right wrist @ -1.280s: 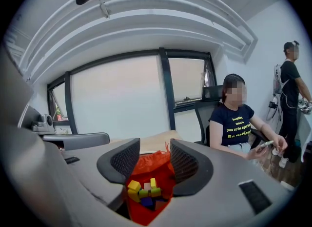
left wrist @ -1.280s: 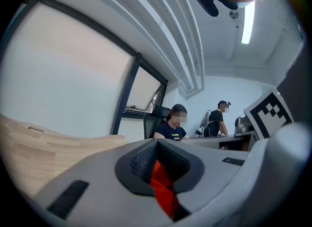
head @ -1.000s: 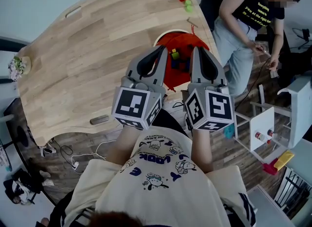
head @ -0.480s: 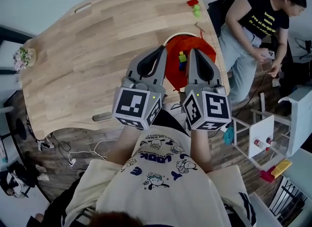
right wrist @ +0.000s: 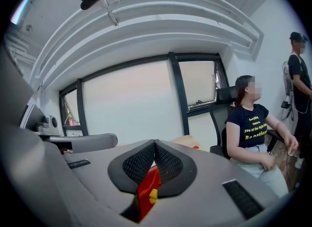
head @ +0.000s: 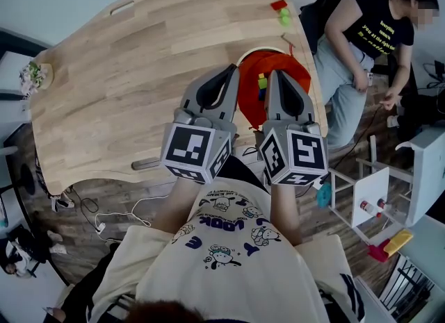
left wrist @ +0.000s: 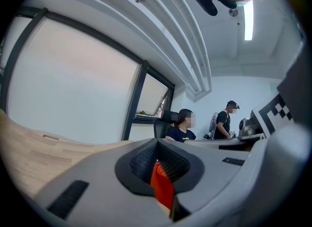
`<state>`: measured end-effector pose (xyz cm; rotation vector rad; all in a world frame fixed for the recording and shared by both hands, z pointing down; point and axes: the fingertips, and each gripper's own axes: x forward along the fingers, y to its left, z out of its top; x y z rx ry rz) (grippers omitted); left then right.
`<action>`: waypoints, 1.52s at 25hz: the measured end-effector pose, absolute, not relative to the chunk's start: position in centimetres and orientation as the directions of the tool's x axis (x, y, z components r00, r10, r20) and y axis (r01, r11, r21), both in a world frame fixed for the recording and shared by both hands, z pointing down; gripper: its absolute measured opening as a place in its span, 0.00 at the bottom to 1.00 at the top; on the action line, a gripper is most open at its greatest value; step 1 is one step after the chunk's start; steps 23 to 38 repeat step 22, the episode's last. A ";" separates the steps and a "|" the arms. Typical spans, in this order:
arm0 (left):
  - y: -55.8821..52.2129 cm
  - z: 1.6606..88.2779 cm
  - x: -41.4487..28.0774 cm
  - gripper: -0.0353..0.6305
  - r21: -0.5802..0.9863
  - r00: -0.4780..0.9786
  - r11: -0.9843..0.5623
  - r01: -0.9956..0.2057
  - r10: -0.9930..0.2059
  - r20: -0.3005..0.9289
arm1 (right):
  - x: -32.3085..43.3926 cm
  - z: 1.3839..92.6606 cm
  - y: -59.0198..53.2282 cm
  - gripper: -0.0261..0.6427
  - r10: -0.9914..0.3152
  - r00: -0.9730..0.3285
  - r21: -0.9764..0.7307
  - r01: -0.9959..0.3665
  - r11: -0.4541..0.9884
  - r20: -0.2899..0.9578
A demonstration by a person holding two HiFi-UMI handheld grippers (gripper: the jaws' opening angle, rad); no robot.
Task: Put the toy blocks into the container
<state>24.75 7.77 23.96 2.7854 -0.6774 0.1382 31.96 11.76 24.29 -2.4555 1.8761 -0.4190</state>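
Both grippers held side by side in front of torso, jaws pointing forward, away from body. Left gripper (head: pixel 232 71): jaws together tip to tip, nothing pinched between pads. Right gripper (head: pixel 274 76): same, jaws fully closed, empty. Left marker cube (head: pixel 195 151) and right marker cube (head: pixel 295 156) at near ends, just apart. Left forearm (head: pixel 175 207) and right forearm (head: pixel 285 212) bare, tucked close to body, roughly parallel

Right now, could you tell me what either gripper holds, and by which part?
Nothing: the left gripper and the right gripper are both shut and empty.
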 end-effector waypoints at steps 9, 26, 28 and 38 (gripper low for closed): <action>7.6 23.8 24.7 0.10 0.236 0.885 -0.854 -0.464 -0.439 0.153 | 31.6 24.3 11.3 0.06 -0.954 0.224 -0.174 -0.950 -0.260 0.200; 7.7 24.0 24.7 0.10 0.237 0.882 -0.850 -0.470 -0.445 0.154 | 31.3 24.6 11.2 0.06 -0.957 0.207 -0.177 -0.954 -0.243 0.202; 7.7 24.0 24.7 0.10 0.237 0.882 -0.850 -0.470 -0.445 0.154 | 31.3 24.6 11.2 0.06 -0.957 0.207 -0.177 -0.954 -0.243 0.202; 7.7 24.0 24.7 0.10 0.237 0.882 -0.850 -0.470 -0.445 0.154 | 31.3 24.6 11.2 0.06 -0.957 0.207 -0.177 -0.954 -0.243 0.202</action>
